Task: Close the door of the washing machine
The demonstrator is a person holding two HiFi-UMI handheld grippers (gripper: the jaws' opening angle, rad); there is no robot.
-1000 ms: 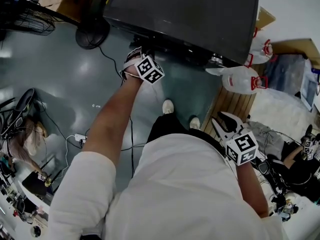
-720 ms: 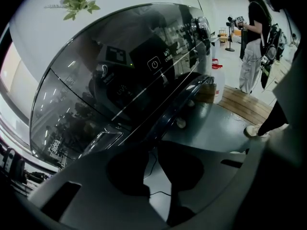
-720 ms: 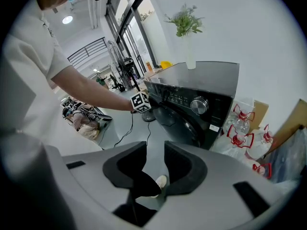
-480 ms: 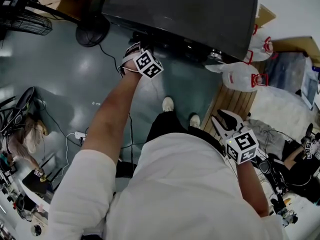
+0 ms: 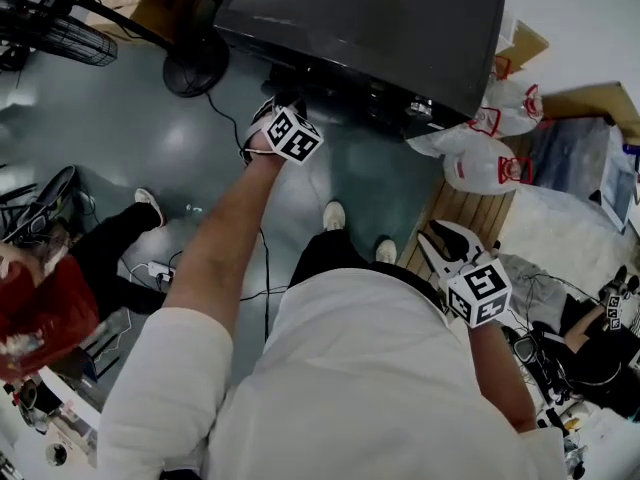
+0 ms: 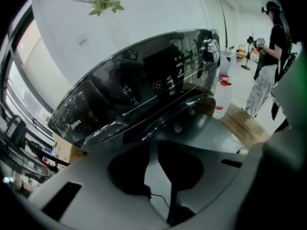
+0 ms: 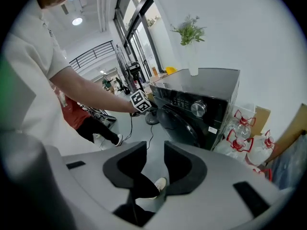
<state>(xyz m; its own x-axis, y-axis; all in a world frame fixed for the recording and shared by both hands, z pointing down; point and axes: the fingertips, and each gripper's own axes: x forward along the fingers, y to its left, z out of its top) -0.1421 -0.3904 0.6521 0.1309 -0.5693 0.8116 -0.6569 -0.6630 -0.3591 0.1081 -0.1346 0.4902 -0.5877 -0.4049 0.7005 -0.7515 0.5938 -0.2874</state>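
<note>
The black front-loading washing machine [image 5: 370, 18] stands at the top of the head view. In the left gripper view its control panel [image 6: 168, 71] fills the frame, and the round door [image 6: 177, 114] lies in against the front; whether it is latched I cannot tell. My left gripper [image 5: 272, 108] hovers just in front of the machine's lower front. Its jaws [image 6: 152, 150] stand slightly apart with nothing between them. My right gripper [image 5: 440, 236] hangs by my right hip, well clear of the machine [image 7: 201, 99], jaws [image 7: 156, 150] apart and empty. From there the left gripper [image 7: 144, 104] shows beside the door [image 7: 180, 121].
A floor fan [image 5: 195, 63] stands left of the machine. Plastic water jugs [image 5: 480, 163] and a wooden pallet [image 5: 465, 208] lie to its right. Cables [image 5: 265, 268] cross the floor. A person in a red top [image 5: 40, 308] is at the left, another sits at the right [image 5: 590, 353].
My left gripper has lifted a little and rolled in front of the machine. A person in red with dark trousers has come into view at the left. The right gripper has stayed put.
</note>
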